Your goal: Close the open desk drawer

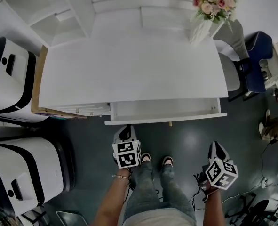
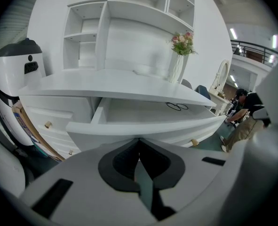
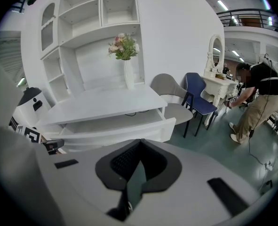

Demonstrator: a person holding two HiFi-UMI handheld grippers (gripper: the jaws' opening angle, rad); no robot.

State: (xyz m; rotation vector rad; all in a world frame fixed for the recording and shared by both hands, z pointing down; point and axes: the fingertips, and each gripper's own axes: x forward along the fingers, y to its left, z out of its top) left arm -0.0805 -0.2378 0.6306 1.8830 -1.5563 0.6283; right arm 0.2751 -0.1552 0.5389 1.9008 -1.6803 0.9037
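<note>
The white desk (image 1: 129, 67) has its wide middle drawer (image 1: 164, 110) pulled out toward me, its front panel (image 1: 166, 118) at the near edge. In the left gripper view the drawer front (image 2: 143, 128) fills the middle, close ahead; a thin black loop (image 2: 177, 107) lies inside, and a small knob (image 2: 194, 142) shows below. My left gripper (image 1: 125, 130) is shut and empty, just short of the panel's left part, jaws together (image 2: 139, 141). My right gripper (image 1: 215, 146) is also shut and empty, lower and near the drawer's right end. Its view shows the drawer (image 3: 124, 126) from the right.
A vase of flowers (image 1: 209, 6) stands at the desk's back right. A grey chair (image 1: 230, 67) and a blue chair (image 1: 254, 55) sit to the right. Two white-and-black machines (image 1: 7, 79) (image 1: 21, 173) and a cardboard panel (image 1: 36, 91) crowd the left. A person (image 3: 256, 98) stands far right.
</note>
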